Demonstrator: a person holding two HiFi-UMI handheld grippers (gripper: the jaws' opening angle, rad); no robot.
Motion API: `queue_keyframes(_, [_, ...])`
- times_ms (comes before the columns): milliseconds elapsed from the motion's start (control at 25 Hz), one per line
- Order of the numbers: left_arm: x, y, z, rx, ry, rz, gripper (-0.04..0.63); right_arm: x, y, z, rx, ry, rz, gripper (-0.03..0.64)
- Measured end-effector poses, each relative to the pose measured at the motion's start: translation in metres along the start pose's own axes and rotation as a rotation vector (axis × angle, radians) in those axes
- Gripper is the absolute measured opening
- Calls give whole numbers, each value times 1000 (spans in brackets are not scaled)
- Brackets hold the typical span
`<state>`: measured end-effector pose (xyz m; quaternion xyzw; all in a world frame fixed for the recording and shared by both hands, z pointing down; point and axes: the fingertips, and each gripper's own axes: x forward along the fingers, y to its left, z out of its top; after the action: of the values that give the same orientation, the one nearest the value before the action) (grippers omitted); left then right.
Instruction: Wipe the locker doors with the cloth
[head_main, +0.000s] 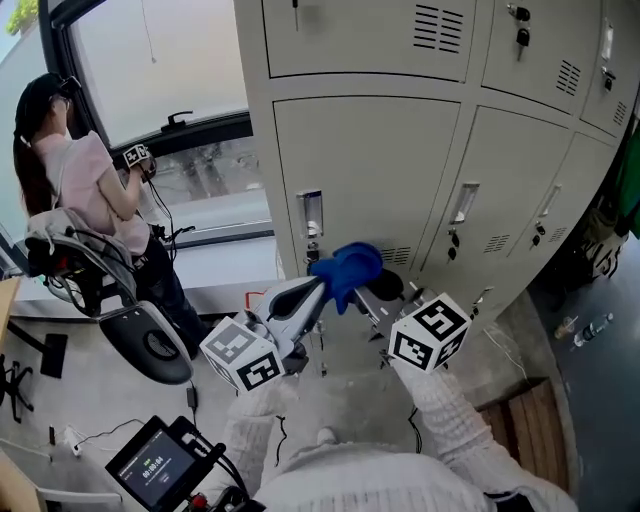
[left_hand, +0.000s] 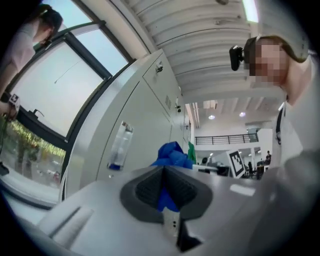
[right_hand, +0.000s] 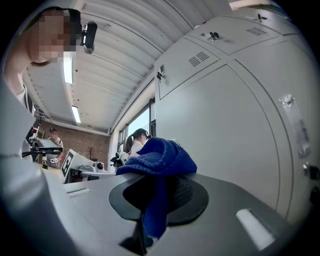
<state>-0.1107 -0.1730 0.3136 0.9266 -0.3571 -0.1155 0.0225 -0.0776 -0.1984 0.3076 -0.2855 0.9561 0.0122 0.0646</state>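
A bunched blue cloth (head_main: 346, 270) hangs in front of the grey locker doors (head_main: 370, 170), at the lower row. My left gripper (head_main: 318, 292) is shut on one end of the cloth (left_hand: 166, 192), and my right gripper (head_main: 368, 290) is shut on the other end, where the cloth (right_hand: 157, 165) piles over its jaws. The two grippers meet tip to tip just short of the door with the label holder (head_main: 310, 213). The cloth's contact with the door is hidden from me.
More locker doors (head_main: 545, 200) with handles and vents run to the right. A person (head_main: 80, 190) stands at the window on the left beside a chair (head_main: 150, 340). A tablet device (head_main: 160, 465) sits low left. A wooden pallet (head_main: 520, 420) lies low right.
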Motion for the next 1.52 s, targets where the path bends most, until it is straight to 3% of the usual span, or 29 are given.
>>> queue_keyframes(320, [26, 31, 91, 189, -110, -19, 6, 51, -17, 78, -145, -95, -17, 48])
queue_keyframes(760, [57, 28, 191, 332, -213, -22, 7, 88, -24, 190, -288, -190, -6, 48])
queue_keyframes(1240, [57, 37, 215, 364, -236, -3, 7, 95, -22, 198, -326, -164, 17, 49])
queue_keyframes(1520, [59, 47, 202, 357, -199, 32, 7, 95, -25, 192, -317, -165, 7, 49])
